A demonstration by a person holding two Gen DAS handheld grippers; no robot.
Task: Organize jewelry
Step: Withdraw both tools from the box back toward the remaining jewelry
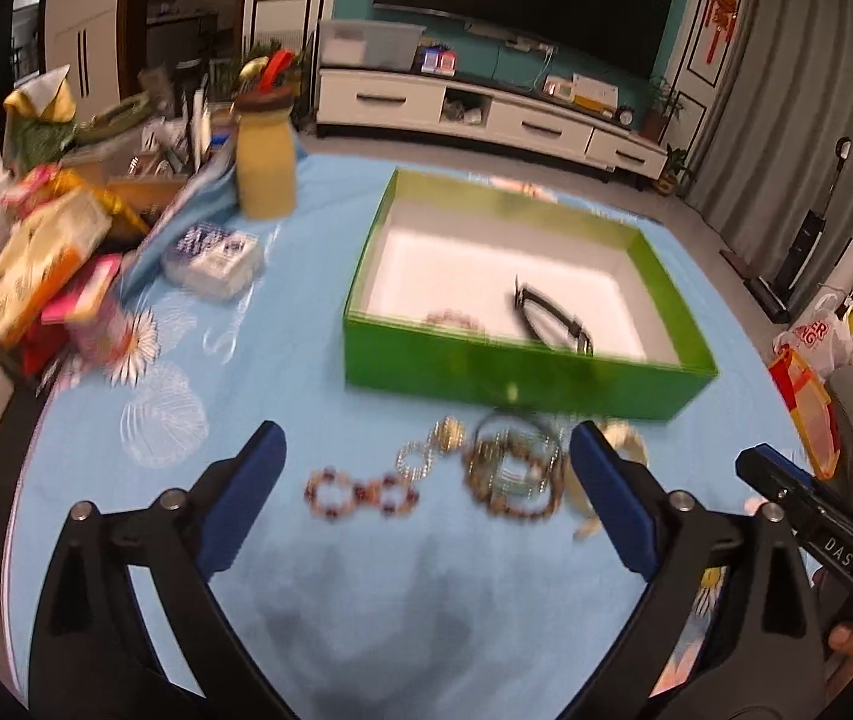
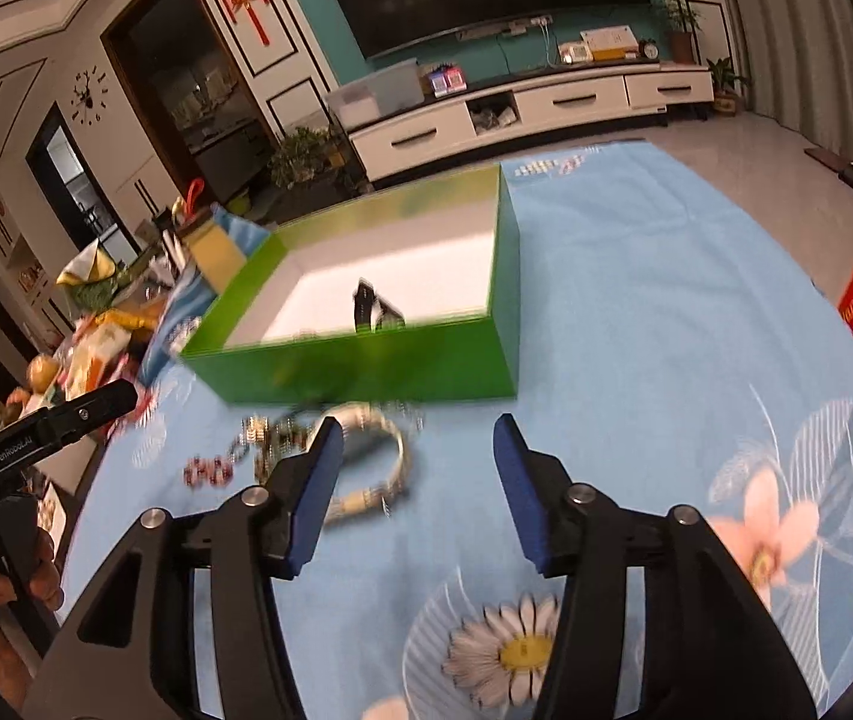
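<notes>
Through my left wrist view, my left gripper (image 1: 426, 468) stands wide and holds nothing. The beaded bracelets (image 1: 360, 489) and the tangled bangle heap (image 1: 513, 474) lie on the blue cloth (image 1: 366, 600) right between my tips; the green box (image 1: 522, 372) sits at twelve o'clock, a black watch (image 1: 552, 318) already inside. I'd pick one bracelet clear of the heap and close on a single strand.

Through my right wrist view, my right gripper (image 2: 420, 468) is about half spread, empty. The pale bangle (image 2: 375, 468) lies at ten o'clock, partly behind my left finger; I'd shift left and straddle its rim before closing.
</notes>
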